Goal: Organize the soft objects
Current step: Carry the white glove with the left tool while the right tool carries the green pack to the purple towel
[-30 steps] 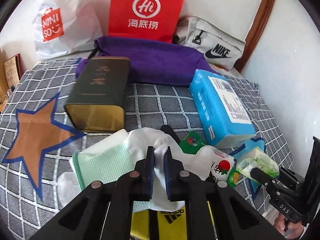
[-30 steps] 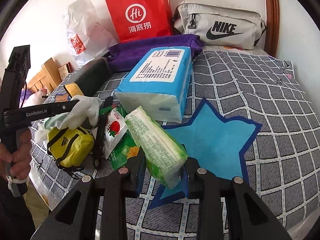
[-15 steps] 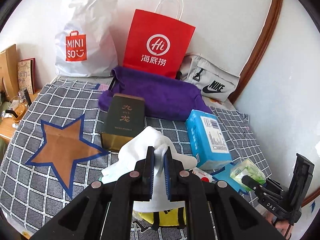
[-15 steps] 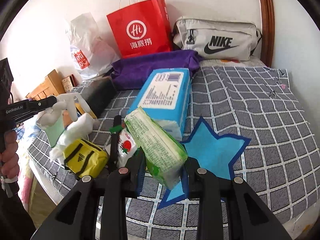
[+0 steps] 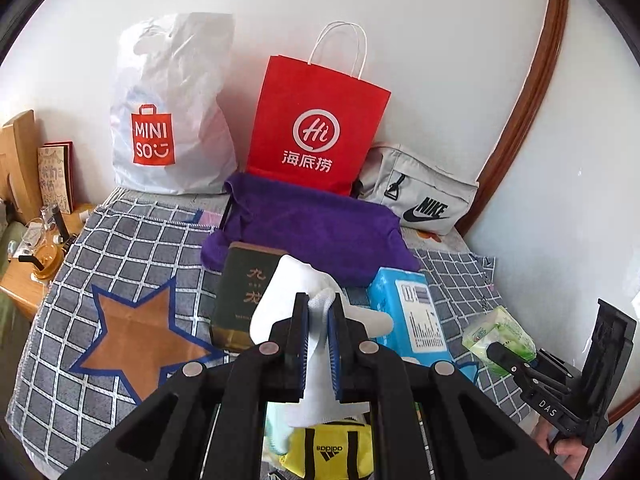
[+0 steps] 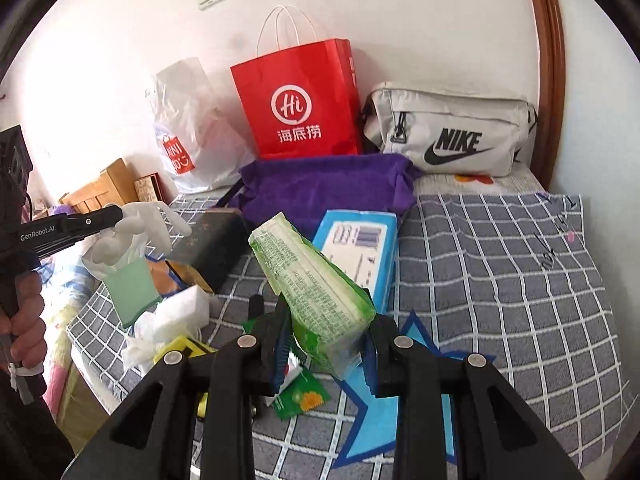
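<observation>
Nearest, the left gripper (image 5: 318,314) pinches a white glove (image 5: 288,300) above the checked bed (image 6: 500,280). Likewise the right gripper (image 6: 326,328) clamps a green tissue pack (image 6: 312,280). Beyond lie a blue pack (image 6: 360,248), purple towel (image 5: 316,224) and red bag (image 5: 316,128).

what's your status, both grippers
Left gripper shut on white glove. Right gripper shut on green tissue pack. Both clear of the bed.

Towel (image 5: 316,228) lies before paper bag (image 5: 316,120), beside pouch (image 5: 420,196).

Two shopping bags (image 5: 316,120), two tissue packs (image 6: 316,288), one glove (image 5: 316,308).
</observation>
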The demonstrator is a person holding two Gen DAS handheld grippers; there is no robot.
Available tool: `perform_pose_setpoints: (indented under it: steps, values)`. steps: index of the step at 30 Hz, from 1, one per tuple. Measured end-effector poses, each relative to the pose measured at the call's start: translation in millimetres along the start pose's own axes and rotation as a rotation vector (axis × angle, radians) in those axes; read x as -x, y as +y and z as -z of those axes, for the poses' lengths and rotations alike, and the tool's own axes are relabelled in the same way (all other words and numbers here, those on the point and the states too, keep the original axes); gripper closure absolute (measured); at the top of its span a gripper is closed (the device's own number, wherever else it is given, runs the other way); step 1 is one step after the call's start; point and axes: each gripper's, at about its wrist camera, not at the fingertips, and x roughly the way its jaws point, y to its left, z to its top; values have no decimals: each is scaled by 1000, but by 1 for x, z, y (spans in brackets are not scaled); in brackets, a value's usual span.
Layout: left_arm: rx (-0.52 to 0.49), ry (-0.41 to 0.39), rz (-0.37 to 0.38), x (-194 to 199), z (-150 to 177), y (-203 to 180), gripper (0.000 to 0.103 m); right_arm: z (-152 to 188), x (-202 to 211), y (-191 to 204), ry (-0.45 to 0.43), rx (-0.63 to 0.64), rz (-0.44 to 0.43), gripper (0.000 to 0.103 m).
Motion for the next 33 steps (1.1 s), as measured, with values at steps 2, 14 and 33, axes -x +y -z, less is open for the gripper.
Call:
perform_pose_setpoints:
  steps: [2,14,33]
  values:
    - [3,-6,-2,-1,-6,2,94,-6,-3,2,-3,5,-3,73]
    - [-13,-19,-42,-21,-48,4,94,-52,-30,2,-21,37,-5,74]
    - [-53,48,-60,-119,-105,14,94,-132,-111,-27,-18,32,10,74]
